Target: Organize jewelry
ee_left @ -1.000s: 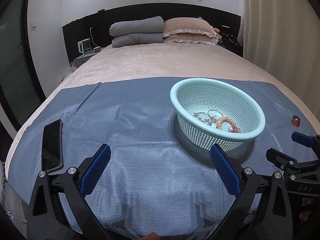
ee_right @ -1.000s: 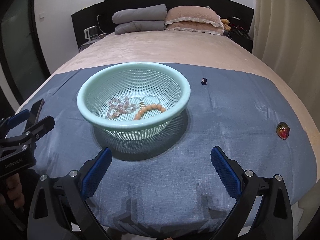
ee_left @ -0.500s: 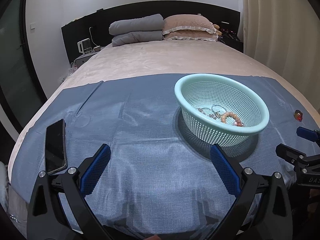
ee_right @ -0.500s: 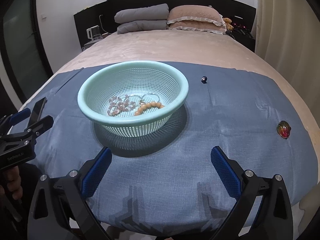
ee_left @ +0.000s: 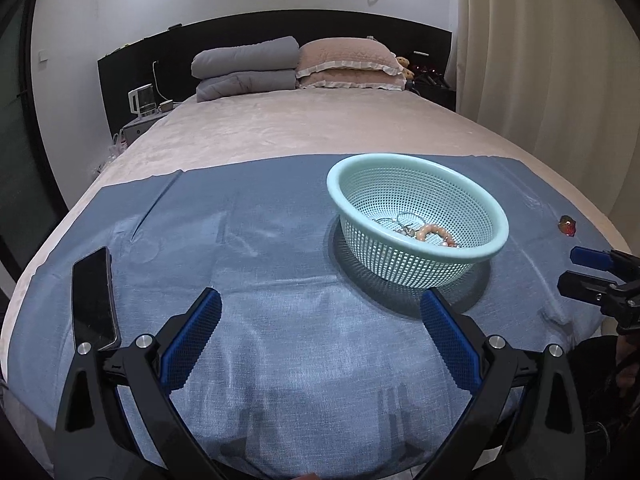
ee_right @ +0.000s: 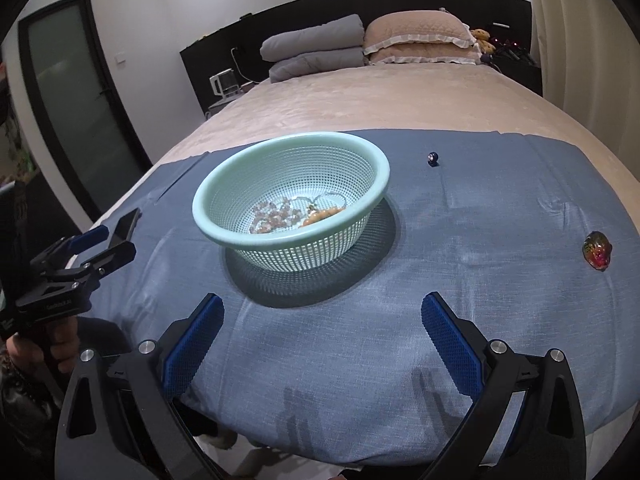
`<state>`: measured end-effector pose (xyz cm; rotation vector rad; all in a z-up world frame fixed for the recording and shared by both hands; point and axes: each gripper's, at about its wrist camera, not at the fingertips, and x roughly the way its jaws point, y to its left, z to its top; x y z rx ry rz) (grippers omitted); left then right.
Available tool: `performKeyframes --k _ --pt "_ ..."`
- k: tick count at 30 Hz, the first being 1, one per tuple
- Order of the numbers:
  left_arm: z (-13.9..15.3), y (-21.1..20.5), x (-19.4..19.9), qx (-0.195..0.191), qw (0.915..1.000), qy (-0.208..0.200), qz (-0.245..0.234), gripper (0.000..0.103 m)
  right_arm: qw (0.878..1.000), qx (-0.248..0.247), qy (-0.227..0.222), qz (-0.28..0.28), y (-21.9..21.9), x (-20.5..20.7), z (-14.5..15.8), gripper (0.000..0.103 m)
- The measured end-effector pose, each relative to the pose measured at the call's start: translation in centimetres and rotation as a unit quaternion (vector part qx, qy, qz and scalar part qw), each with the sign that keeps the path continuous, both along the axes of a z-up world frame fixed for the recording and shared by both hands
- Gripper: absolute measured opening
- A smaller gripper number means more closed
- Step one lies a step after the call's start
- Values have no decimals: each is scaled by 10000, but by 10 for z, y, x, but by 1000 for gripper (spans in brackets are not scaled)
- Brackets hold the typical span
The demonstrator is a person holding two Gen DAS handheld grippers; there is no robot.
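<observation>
- One mint-green perforated basket (ee_right: 291, 216) stands upright on a blue cloth (ee_right: 460, 272) spread across the foot of a bed (ee_right: 380, 96).
- Inside the basket lie at least three pieces of jewelry: one bracelet of peach beads (ee_left: 434, 234), one strand of pale pink-grey beads (ee_right: 276, 214) and one thin wire hoop (ee_left: 406, 219); the tangle hides any further pieces.
- Two pieces lie loose on the cloth, well apart from each other: one small dark bead (ee_right: 433, 157) just to the right of the basket, and one red iridescent brooch-like piece (ee_right: 597, 250) near the cloth's right edge.
- One black phone (ee_left: 93, 299) lies flat near the cloth's left edge.
- Left claw (ee_left: 320, 314): its two blue pads are spread wide, empty, above bare cloth left of the basket.
- Right claw (ee_right: 323, 316): also spread wide and empty, above the cloth in front of the basket.
- At the head of the bed: two stacked pillows (ee_right: 420, 40) and one folded grey duvet (ee_right: 314, 52).
</observation>
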<state>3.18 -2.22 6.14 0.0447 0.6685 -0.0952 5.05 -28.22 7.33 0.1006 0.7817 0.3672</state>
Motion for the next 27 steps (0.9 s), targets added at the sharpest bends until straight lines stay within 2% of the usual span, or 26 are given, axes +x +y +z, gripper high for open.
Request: performKeyframes --k 19,27 --pt "-3 -6 -2 222 9997 43 -45 97 9994 -340 -42 7 12 -3 -1 95" --pt "-2 -15 -7 469 9989 -20 -72 97 9990 -440 -62 -19 15 -4 -2 95"
